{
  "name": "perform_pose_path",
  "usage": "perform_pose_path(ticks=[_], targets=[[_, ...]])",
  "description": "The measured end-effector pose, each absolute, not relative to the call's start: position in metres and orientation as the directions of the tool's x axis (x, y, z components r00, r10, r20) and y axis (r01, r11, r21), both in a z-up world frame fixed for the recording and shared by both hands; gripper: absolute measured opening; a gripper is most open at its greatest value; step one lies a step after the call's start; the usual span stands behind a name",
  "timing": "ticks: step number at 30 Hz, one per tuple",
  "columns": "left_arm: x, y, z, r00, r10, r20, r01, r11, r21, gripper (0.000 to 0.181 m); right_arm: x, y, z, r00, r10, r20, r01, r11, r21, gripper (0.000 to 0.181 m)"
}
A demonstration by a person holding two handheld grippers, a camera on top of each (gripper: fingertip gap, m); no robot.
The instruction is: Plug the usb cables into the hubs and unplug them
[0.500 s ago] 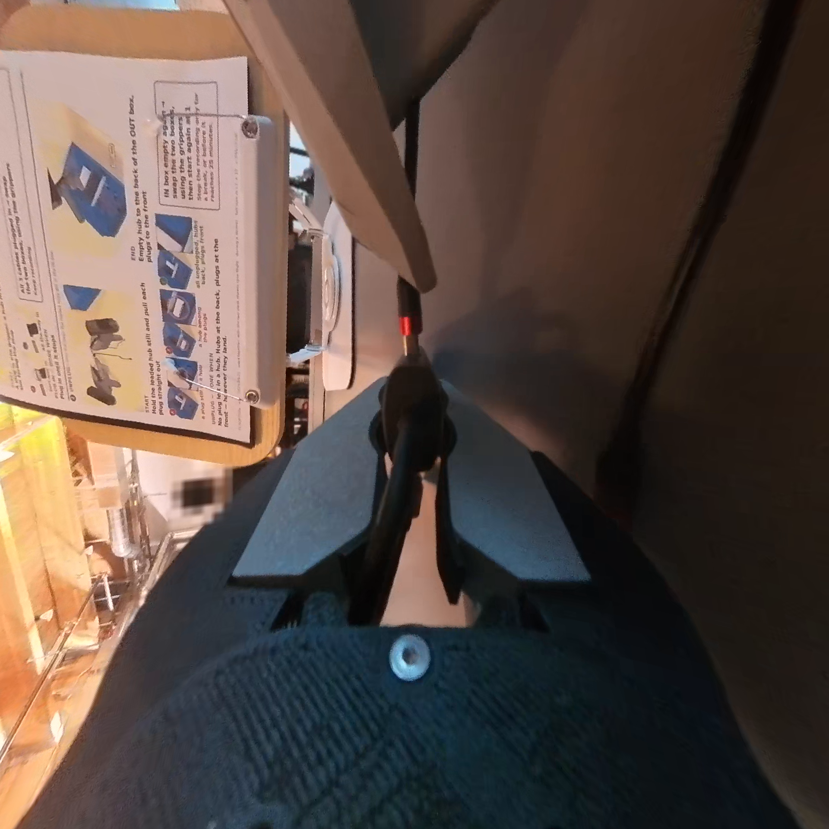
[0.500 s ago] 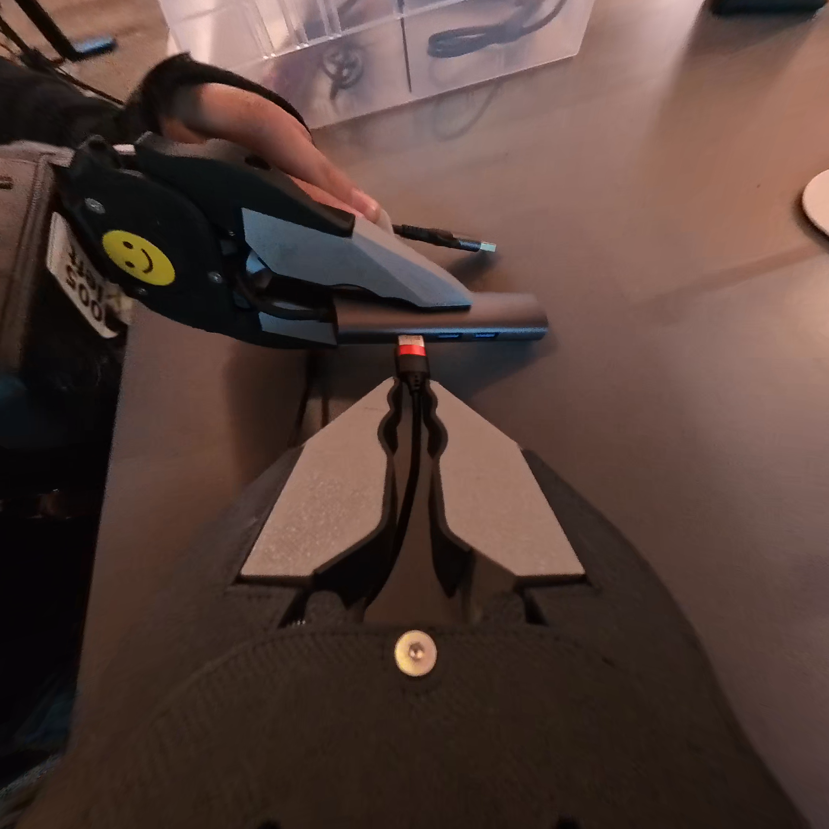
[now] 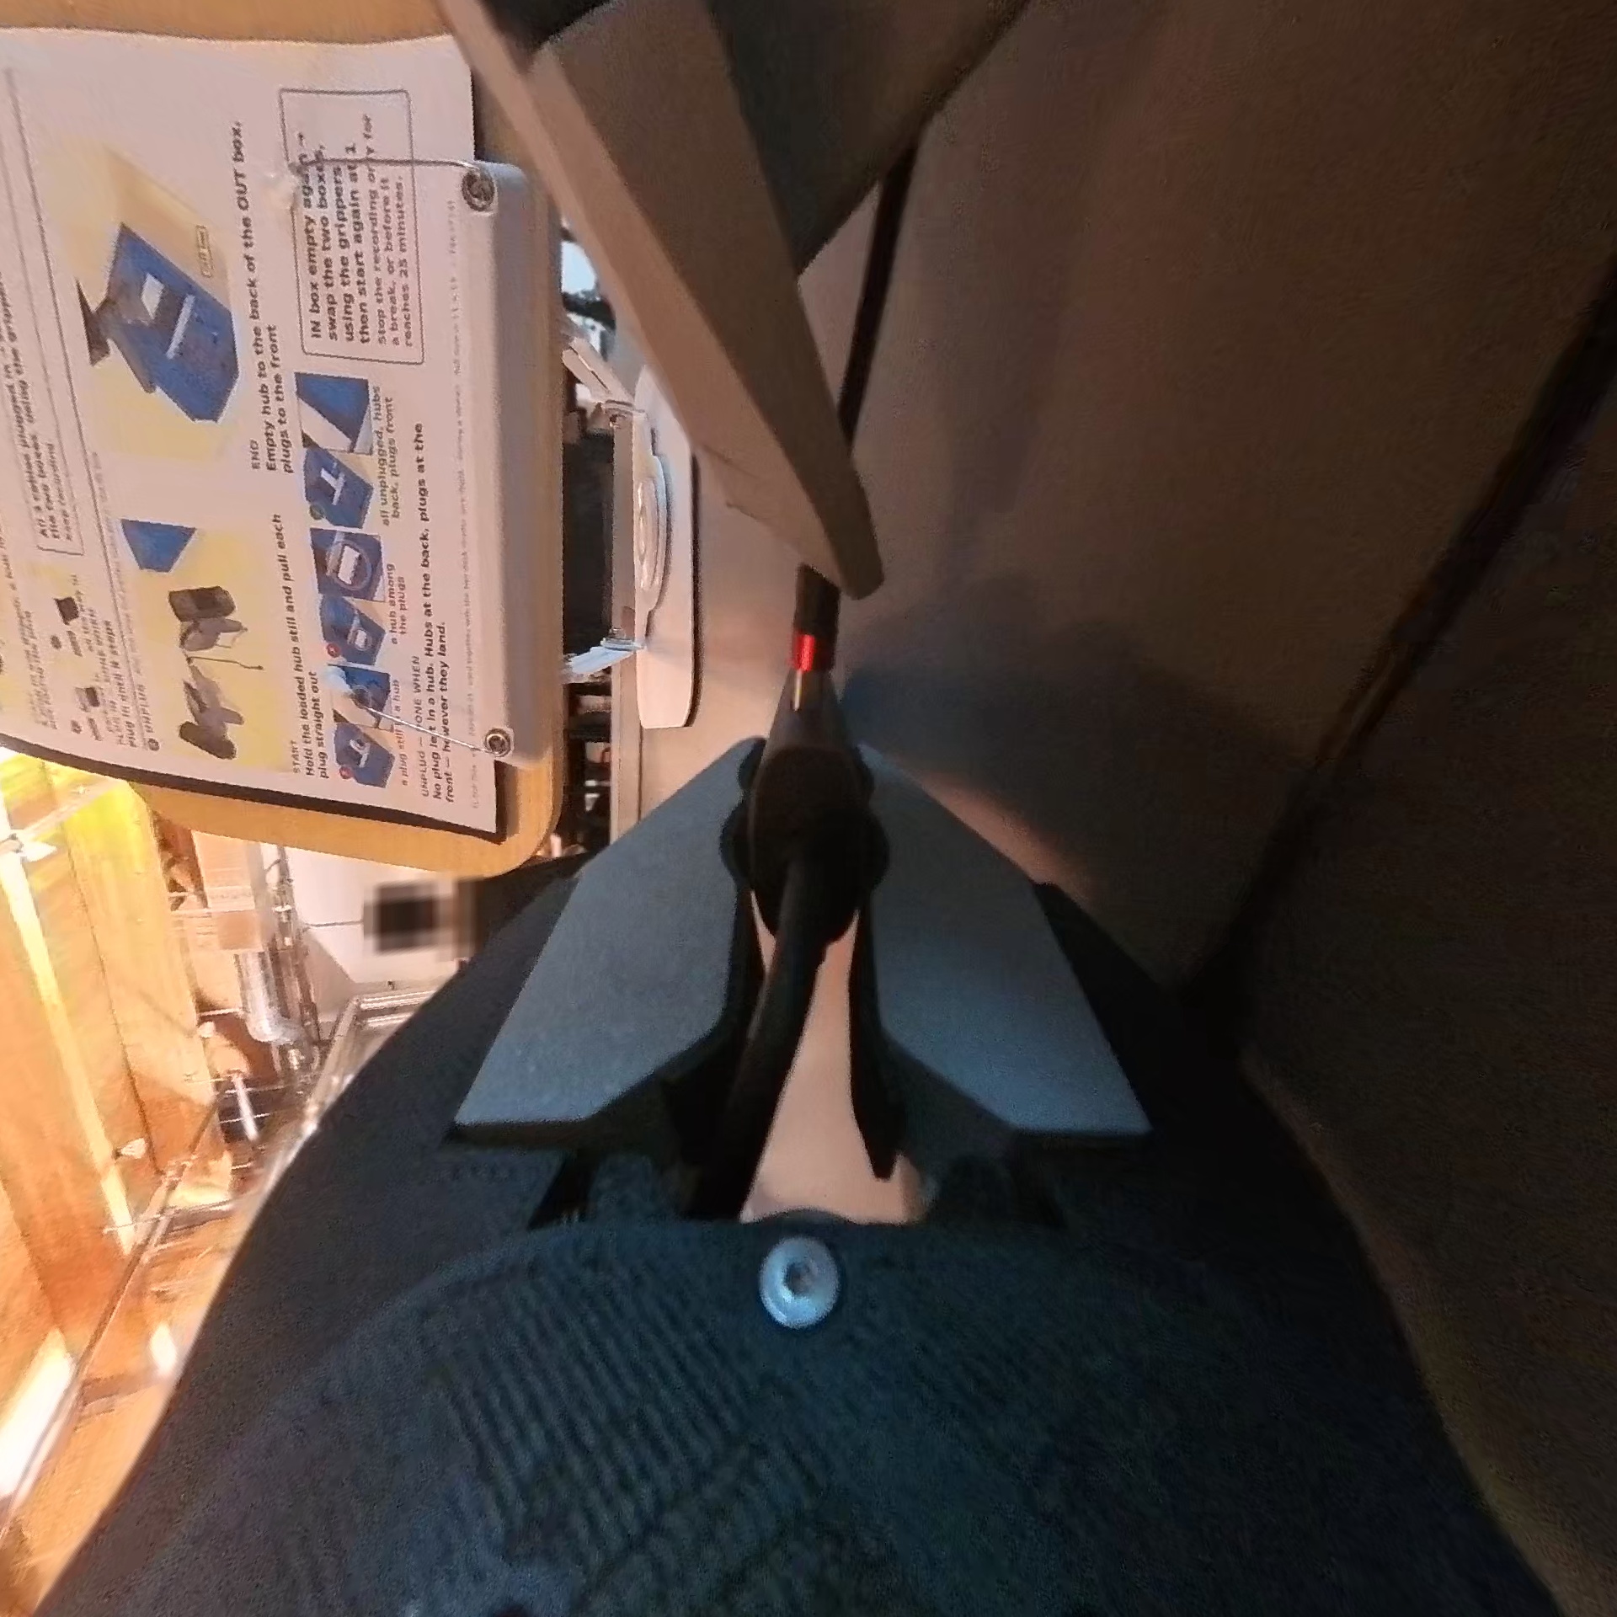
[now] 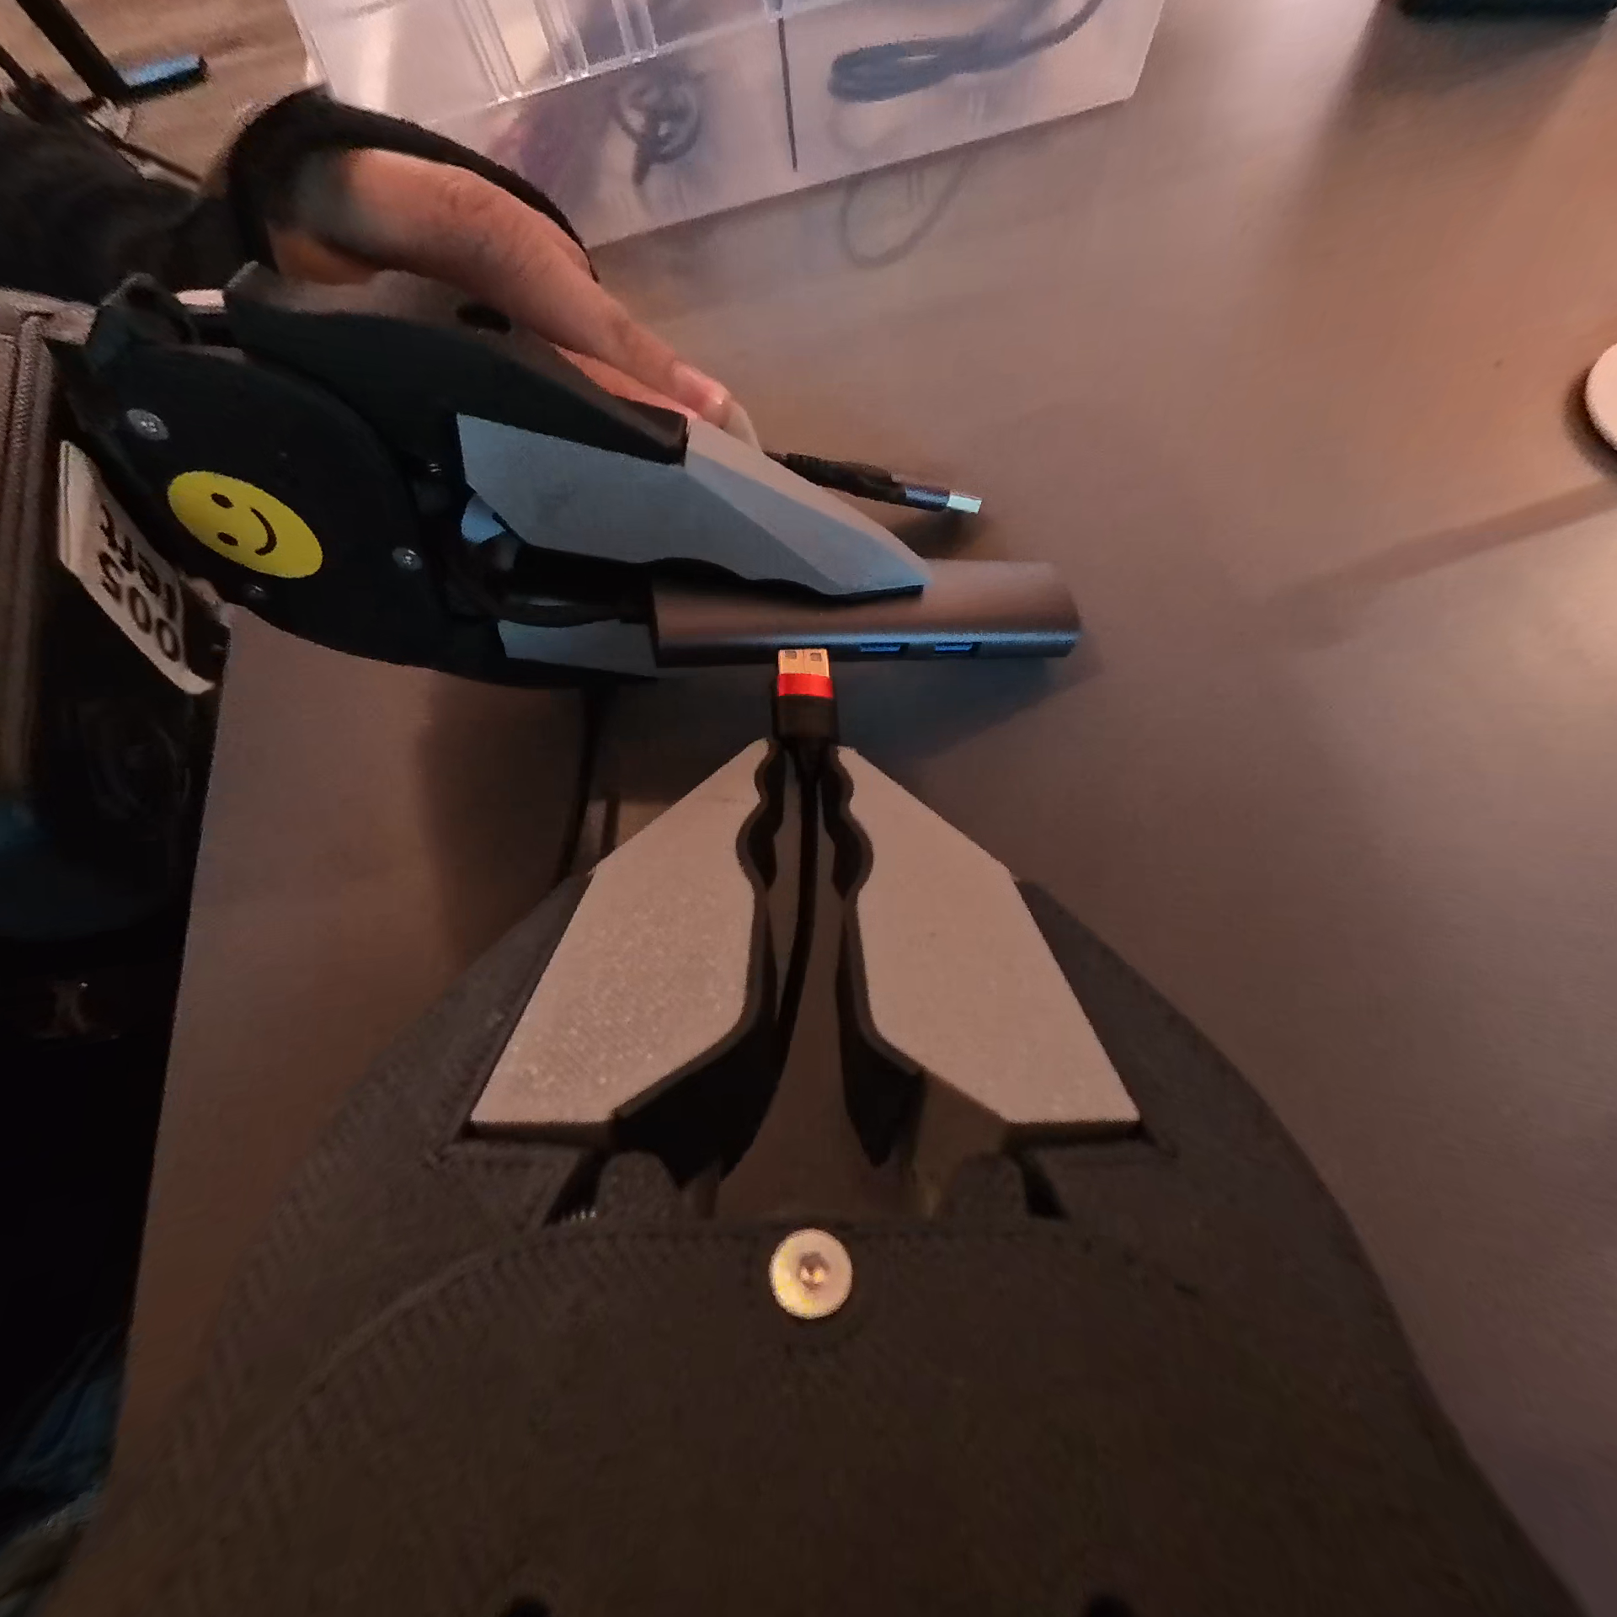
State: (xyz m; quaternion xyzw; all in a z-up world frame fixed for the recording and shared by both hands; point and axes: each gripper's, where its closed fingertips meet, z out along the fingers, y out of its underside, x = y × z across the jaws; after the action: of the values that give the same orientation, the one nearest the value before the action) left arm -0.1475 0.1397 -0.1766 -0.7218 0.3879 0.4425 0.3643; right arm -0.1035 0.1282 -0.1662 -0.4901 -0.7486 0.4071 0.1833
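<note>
A dark table (image 4: 1225, 875) is bearing the work, with a clear plastic box (image 4: 962, 79) of coiled cables standing at its far edge. The left gripper (image 4: 875, 595), held by a person's hand (image 4: 490, 262), is clamping the slim grey hub (image 4: 1006, 604) by one end, so the hub is hanging level just above the table. The right gripper (image 4: 807, 770) is closing its jaws on the black cable (image 4: 792, 945) just behind the red-collared USB plug (image 4: 803, 678). The plug's metal tip is sitting at the hub's nearest port, only partly inside (much of the shell is showing), beside two free blue ports (image 4: 919, 649). A loose connector (image 4: 927, 499) is lying behind the hub.

Judged risks: the plug is being held by its cable and strain relief, not its body, so it may be tilting and binding in the port; a sideways pull could be twisting the hub within the left jaws, since they are pinching only one end of it.
</note>
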Motion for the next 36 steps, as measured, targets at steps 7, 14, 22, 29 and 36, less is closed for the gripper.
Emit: perform_pose_path(ticks=[7, 14, 22, 29, 36], targets=[[-0.148, 0.139, -0.178, 0.26, -0.246, -0.934, -0.893, -0.429, -0.136, 0.013, -0.103, 0.126, -0.169, -0.475, 0.878, -0.055, 0.577, 0.264, -0.773, 0.004], [-0.147, 0.138, -0.178, 0.23, -0.252, -0.94, -0.904, -0.413, -0.111, 0.013, -0.103, 0.123, -0.172, -0.503, 0.864, -0.013, 0.574, 0.322, -0.753, 0.003], [-0.146, 0.137, -0.179, 0.18, -0.266, -0.947, -0.919, -0.39, -0.065, 0.013, -0.102, 0.122, -0.173, -0.54, 0.842, 0.01, 0.566, 0.371, -0.736, 0.001], [-0.145, 0.135, -0.179, 0.138, -0.282, -0.95, -0.937, -0.349, -0.032, 0.012, -0.101, 0.114, -0.178, -0.583, 0.811, 0.041, 0.555, 0.435, -0.71, 0.002], [-0.148, 0.127, -0.18, 0.067, -0.313, -0.947, -0.953, -0.302, 0.033, 0.013, -0.104, 0.105, -0.18, -0.589, 0.808, 0.016, 0.559, 0.421, -0.714, 0.002]])
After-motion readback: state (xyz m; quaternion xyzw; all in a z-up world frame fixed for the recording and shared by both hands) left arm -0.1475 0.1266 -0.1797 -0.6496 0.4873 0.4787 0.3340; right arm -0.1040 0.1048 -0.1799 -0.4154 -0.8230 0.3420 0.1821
